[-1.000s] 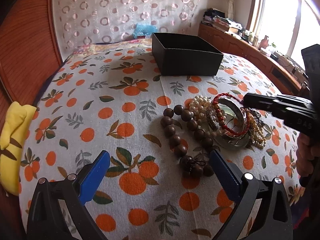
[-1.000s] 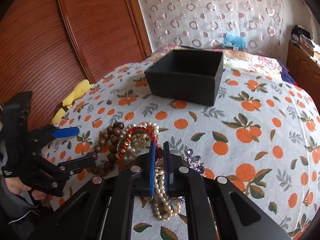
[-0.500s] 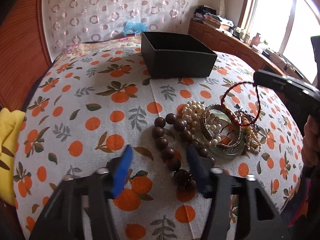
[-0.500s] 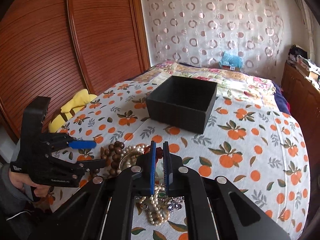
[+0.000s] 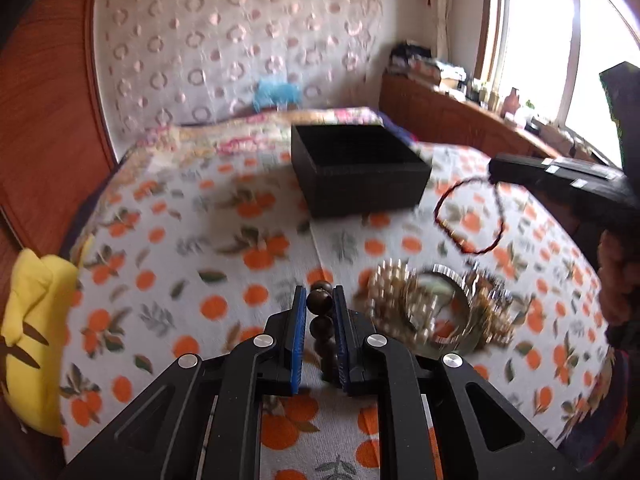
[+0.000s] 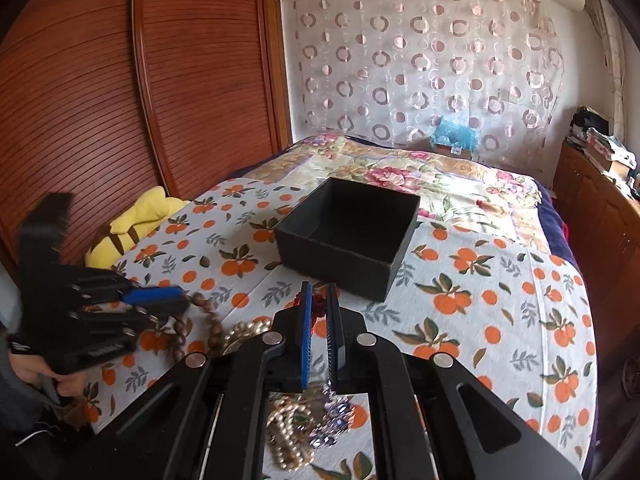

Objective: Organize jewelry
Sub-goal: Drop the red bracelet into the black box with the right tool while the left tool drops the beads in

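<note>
My left gripper (image 5: 320, 300) has its jaws closing around the brown bead bracelet (image 5: 320, 327), and the blue pads press a bead on both sides. The strand trails down from the left gripper (image 6: 176, 300) in the right wrist view. My right gripper (image 6: 318, 292) is shut on the thin red bracelet (image 6: 319, 307). That red bracelet (image 5: 470, 216) dangles as a loop from the right gripper (image 5: 494, 170), above the bedspread. A pile of pearl strands and bangles (image 5: 436, 312) lies below it. The open black box (image 6: 344, 248) stands beyond, nothing showing inside.
A yellow plush (image 5: 32, 320) lies at the bed's left edge beside the wooden wardrobe (image 6: 100, 100). A wooden cabinet (image 5: 460, 120) with clutter runs along the right under the window. The orange-print bedspread (image 6: 500, 300) stretches right of the box.
The left jaws came together on the brown beads and lifted them. The right gripper rose, pulling the red bracelet up out of the pile.
</note>
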Motion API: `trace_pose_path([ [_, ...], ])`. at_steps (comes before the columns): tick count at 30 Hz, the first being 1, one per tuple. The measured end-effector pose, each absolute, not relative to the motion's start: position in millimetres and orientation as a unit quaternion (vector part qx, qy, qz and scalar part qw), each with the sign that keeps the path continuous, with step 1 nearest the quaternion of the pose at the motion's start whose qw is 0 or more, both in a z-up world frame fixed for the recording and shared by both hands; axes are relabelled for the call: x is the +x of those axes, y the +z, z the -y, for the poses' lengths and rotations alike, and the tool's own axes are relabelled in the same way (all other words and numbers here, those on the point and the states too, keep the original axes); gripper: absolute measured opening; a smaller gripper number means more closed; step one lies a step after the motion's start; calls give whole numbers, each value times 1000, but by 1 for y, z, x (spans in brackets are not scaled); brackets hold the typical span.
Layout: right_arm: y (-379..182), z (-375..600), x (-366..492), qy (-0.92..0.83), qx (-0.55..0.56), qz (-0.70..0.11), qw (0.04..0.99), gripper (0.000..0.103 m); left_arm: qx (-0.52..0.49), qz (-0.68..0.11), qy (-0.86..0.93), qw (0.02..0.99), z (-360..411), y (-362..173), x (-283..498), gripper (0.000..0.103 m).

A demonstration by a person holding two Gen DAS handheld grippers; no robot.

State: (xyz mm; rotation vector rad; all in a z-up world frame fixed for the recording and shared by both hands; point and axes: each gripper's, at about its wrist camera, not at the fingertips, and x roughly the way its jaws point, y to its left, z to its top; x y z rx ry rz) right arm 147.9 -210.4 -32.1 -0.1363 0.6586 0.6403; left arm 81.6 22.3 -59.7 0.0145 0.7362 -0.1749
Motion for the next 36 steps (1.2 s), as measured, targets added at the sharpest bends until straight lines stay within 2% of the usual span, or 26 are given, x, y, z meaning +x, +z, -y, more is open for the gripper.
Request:
trace_pose_path([
  [10,-21,208,191,284,-56,-319,902,8,9,-316,-85,945,-28,-18,98,12],
  [28,-6,179,255,279,-29,-322,904,8,42,-293,-52,954,-19,24,149,12],
  [34,-37,177,277,279,-14,-374,884,17,55,-285,-46,956,-7,31,168,12],
  [36,-41,183,274,282,-7,-375,883,26,63,-285,-47,955,0,30,174,12],
])
